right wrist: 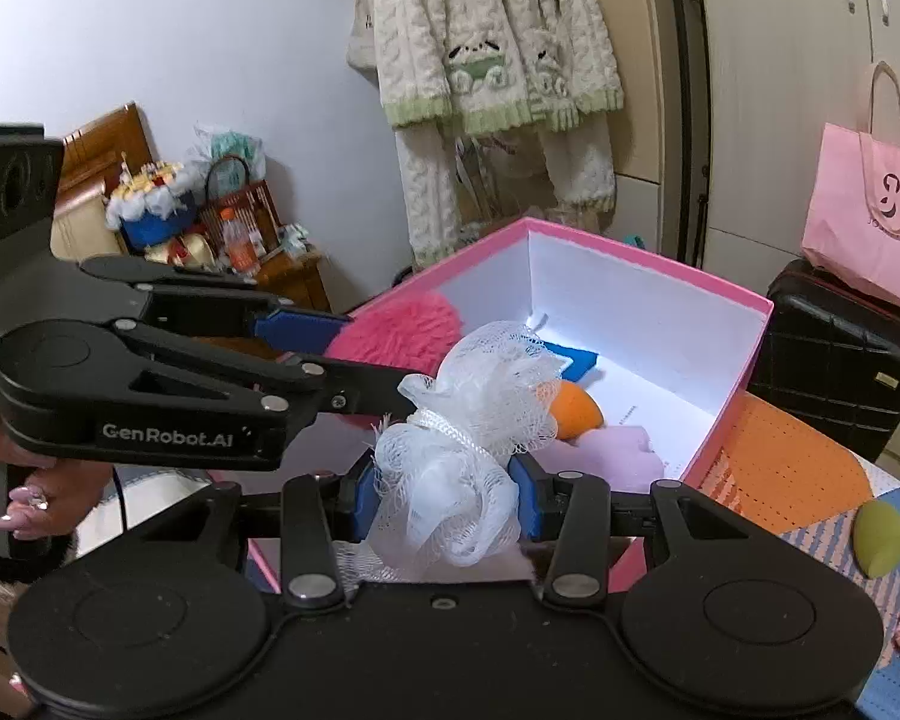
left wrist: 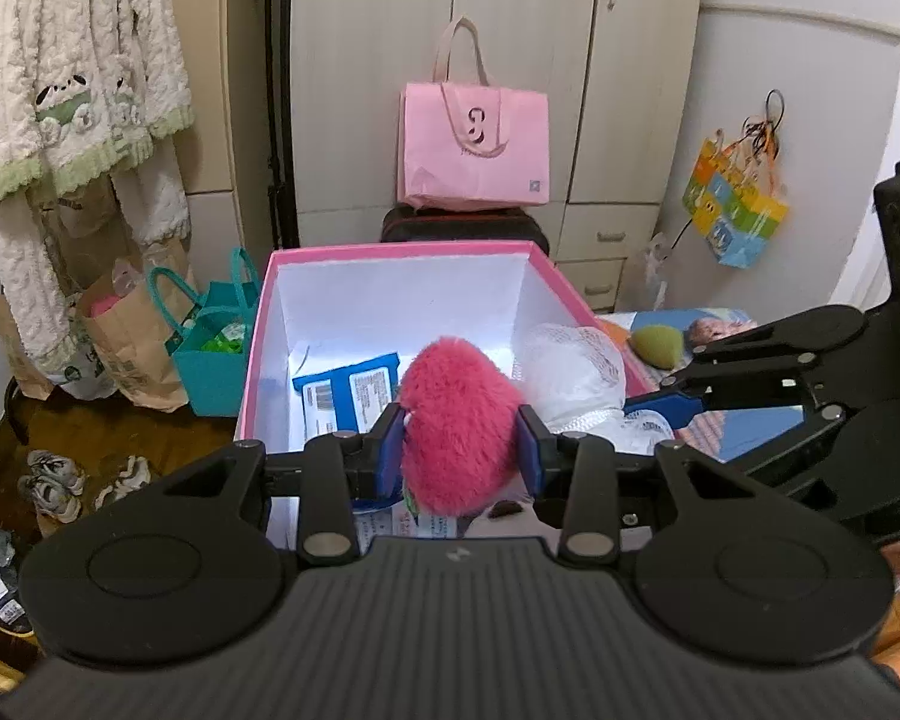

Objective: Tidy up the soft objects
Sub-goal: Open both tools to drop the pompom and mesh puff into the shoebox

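Right wrist only: orange sponge [right wrist: 573, 411] inside box [right wrist: 648, 294]

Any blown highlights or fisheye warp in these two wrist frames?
Left wrist: the pink box has a blown-out white floor behind the pink plush; wardrobe edges bow. Right wrist: same glare inside the box, dark vignette corners, mesh sponge sharp.

Black ribbed tongs [right wrist: 444, 501] with blue pads [right wrist: 366, 498], silver screws, "GenRobot.AI" lettering; seemingly pale-polished fingernails.
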